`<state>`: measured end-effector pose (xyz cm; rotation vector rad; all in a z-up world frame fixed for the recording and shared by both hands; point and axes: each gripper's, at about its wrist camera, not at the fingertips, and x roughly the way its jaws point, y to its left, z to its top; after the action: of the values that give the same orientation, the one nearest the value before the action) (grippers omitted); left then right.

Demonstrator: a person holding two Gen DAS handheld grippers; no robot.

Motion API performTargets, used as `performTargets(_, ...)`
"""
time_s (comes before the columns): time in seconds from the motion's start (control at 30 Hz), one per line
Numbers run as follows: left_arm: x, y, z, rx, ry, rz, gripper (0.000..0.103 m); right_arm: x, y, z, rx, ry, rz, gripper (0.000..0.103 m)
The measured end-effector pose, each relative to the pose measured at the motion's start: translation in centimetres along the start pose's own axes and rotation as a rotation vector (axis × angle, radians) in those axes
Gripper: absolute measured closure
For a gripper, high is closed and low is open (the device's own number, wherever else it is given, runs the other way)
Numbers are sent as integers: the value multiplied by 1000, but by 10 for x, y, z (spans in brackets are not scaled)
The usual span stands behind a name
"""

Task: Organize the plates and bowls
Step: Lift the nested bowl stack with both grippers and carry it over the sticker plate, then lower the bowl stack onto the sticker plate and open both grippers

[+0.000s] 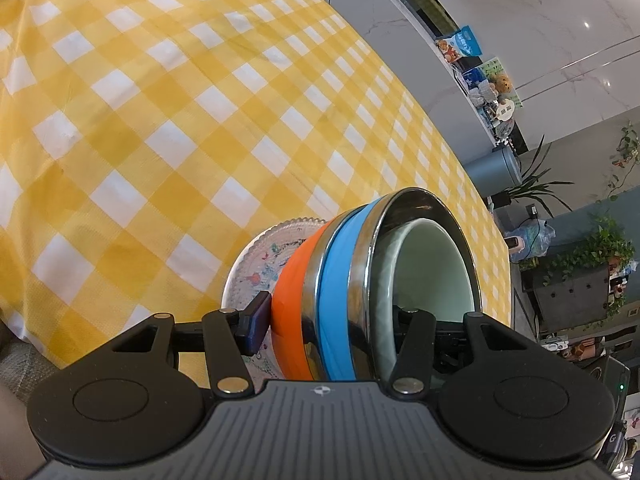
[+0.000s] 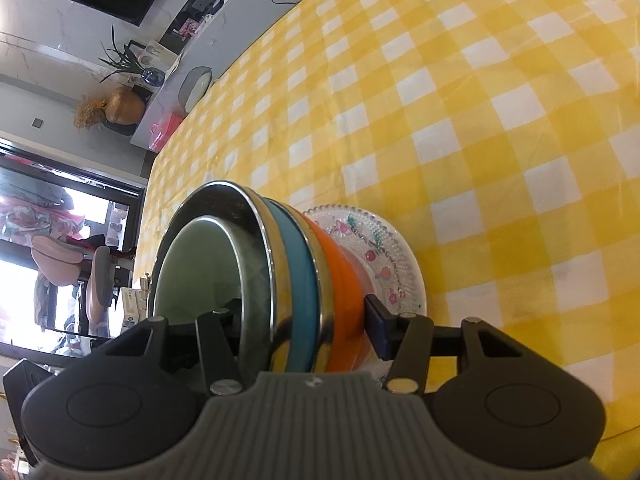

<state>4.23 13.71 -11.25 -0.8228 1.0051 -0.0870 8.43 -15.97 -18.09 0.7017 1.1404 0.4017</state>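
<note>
A nested stack of bowls sits on a patterned glass plate (image 1: pixel 260 264) on the yellow checked tablecloth (image 1: pixel 160 120). The stack has an orange bowl (image 1: pixel 290 292), a blue bowl with steel rim (image 1: pixel 336 280) and a pale green bowl (image 1: pixel 432 264) inside. My left gripper (image 1: pixel 328 320) is shut on the stack: one finger presses the orange bowl's outside, the other reaches inside the green bowl. In the right wrist view the same plate (image 2: pixel 384 256), orange bowl (image 2: pixel 344 280), blue bowl (image 2: pixel 296 280) and green bowl (image 2: pixel 192 264) show. My right gripper (image 2: pixel 300 320) grips the stack the same way.
The table edge (image 1: pixel 472 184) runs close behind the stack, with shelves and plants (image 1: pixel 592 248) beyond. In the right wrist view a chair (image 2: pixel 80 268) and window stand past the table's edge.
</note>
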Motion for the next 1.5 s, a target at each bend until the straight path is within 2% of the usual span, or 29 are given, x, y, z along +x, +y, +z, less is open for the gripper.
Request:
performTargets(0.27,-4,-3,-3,13,-15,19,45,0,8,-3,-40,-5,-18,47)
performTargets(0.4,-13,-9,-2,35,-60,34,32,-1,7,-2,-13,-4,5,38)
performTargets(0.5,-23,-14,-3,50,-90,31,31,-5,11,-4,-28,-4,-4,35)
performTargets(0.53,-27,-17,-3,60,-104,35,30,-7,13,-5,-37,-11,-12,35)
performTargets(0.6,-35,-24,-5,86,-141,45,29,-17,21,-7,-82,-64,-25,24)
performTargets(0.67,-43,-30,-7,113,-170,56,29,-29,30,-7,-127,-114,-35,21)
performTargets(0.9,-75,-61,-26,308,-270,116,29,-68,54,-19,-242,-236,-67,19)
performTargets(1.17,-109,-97,-65,572,-417,241,29,-116,71,-53,-441,-413,-196,19)
performTargets(1.37,-124,-111,-90,666,-472,293,29,-143,74,-80,-552,-483,-260,17)
performTargets(1.5,-129,-112,-103,709,-480,306,29,-156,73,-103,-605,-510,-294,16)
